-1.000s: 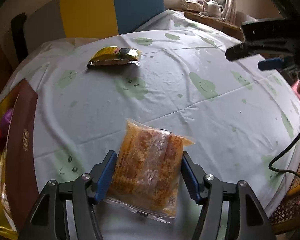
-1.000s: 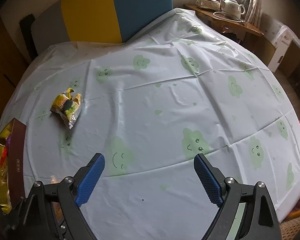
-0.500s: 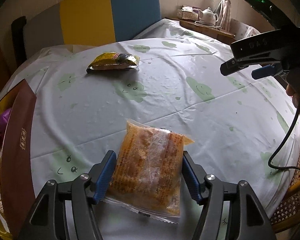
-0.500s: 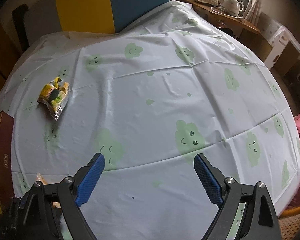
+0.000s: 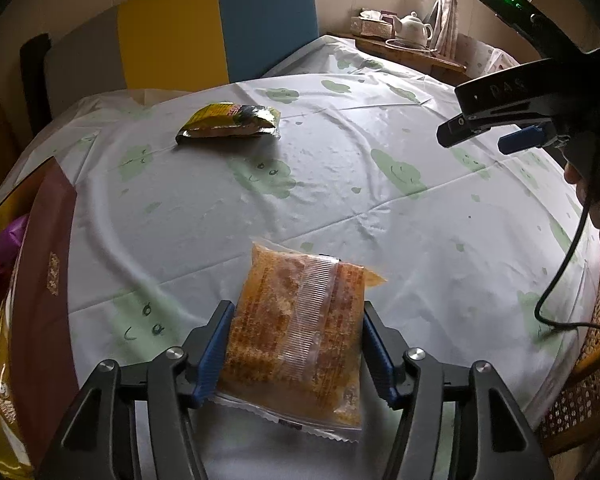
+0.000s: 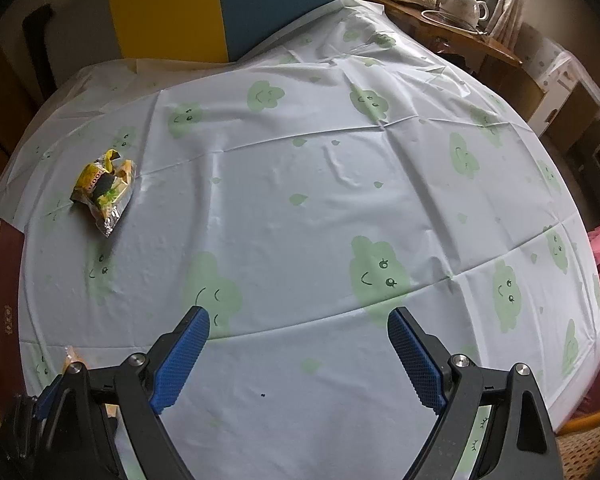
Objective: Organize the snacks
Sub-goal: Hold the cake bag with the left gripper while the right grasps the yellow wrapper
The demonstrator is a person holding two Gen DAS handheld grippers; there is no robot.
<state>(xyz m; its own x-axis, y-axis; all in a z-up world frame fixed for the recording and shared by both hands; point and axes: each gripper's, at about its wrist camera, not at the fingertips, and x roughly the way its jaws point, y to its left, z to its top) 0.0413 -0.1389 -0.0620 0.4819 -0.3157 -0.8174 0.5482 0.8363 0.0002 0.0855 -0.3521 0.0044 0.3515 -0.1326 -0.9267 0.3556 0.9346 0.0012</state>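
Observation:
An orange snack packet (image 5: 300,332) in clear wrap sits between the blue pads (image 5: 216,352) of my left gripper (image 5: 298,346). The jaws are closing and both pads touch the packet's long sides. A yellow-green snack packet (image 5: 230,120) lies farther back on the tablecloth, also seen in the right wrist view as the crumpled yellow-green packet (image 6: 104,188). My right gripper (image 6: 298,354) hangs open above bare cloth with nothing between its fingers. It shows in the left wrist view as the right gripper (image 5: 480,140) at the upper right.
A brown box (image 5: 40,300) holding several snacks stands at the table's left edge, seen too as the brown box (image 6: 4,300). A cable (image 5: 560,280) hangs at the right. A chair back (image 5: 216,28) is behind the table, and a side table with a teapot (image 6: 466,0) beyond.
Both views have tilted slightly. The orange packet stays between the left pads, and the yellow-green packet and the box have not moved on the table.

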